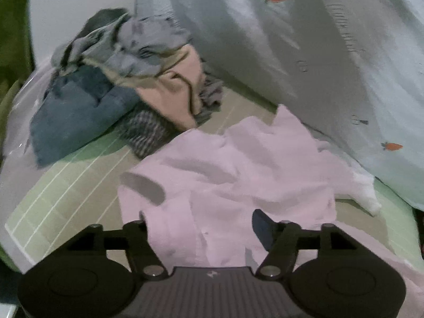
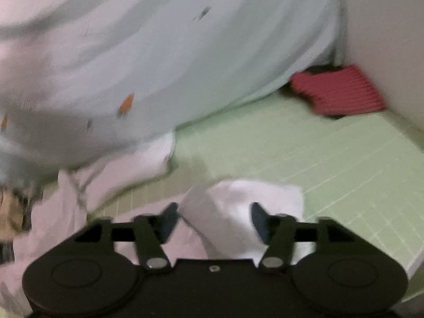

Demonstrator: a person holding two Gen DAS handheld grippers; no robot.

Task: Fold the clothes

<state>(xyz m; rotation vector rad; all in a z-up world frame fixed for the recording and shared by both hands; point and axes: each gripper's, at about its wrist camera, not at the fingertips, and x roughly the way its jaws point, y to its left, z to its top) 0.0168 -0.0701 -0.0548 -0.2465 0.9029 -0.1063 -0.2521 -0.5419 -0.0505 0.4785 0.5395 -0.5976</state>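
Note:
A pale pink garment (image 1: 238,164) lies crumpled on the green gridded mat (image 1: 66,190). My left gripper (image 1: 202,225) hangs just over its near edge, jaws wide apart, with pink cloth lying loose between them and draped over the left finger. In the right wrist view, a raised fold of the same pale garment (image 2: 238,201) stands between the spread fingers of my right gripper (image 2: 214,220). The dark pads do not press on it. This view is blurred.
A pile of unfolded clothes (image 1: 119,79), blue, grey, peach and checked, sits at the far left of the mat. A light blue blanket with carrot prints (image 1: 291,53) hangs along the back. A red ribbed item (image 2: 339,92) lies in the corner by a wall (image 2: 384,26).

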